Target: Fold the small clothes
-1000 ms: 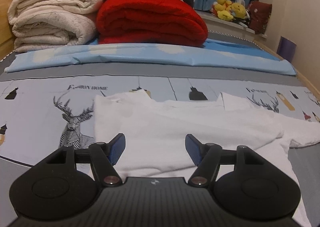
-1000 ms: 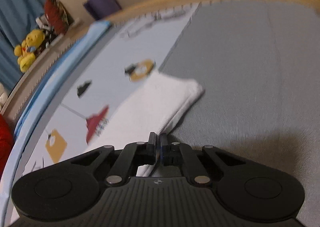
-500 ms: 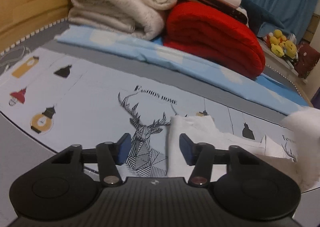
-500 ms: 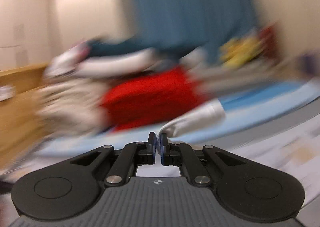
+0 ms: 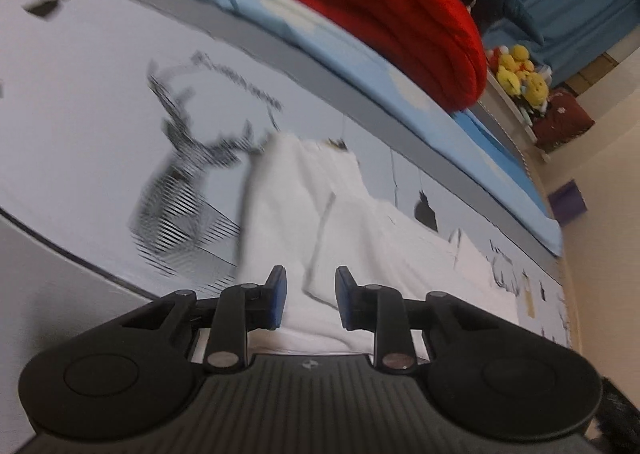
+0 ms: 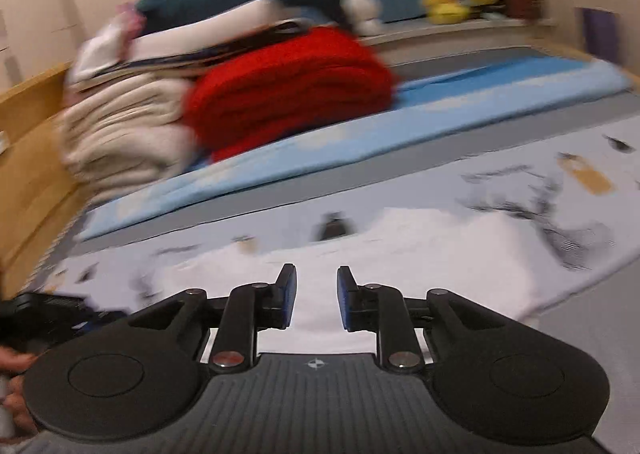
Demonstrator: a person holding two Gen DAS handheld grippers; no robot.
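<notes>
The bed (image 5: 100, 102) carries the white garment (image 5: 352, 222), which lies partly folded just ahead of both jaws; more folds seem left. The left gripper (image 5: 307, 296) has been closing, the right gripper (image 6: 316, 296) opening; neither grips cloth.

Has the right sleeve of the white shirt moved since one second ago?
Yes. The sleeve lay out towards the grey side of the bed; now it is folded over the shirt's body, nearer the red blanket. The right tool has just opened, empty.
</notes>
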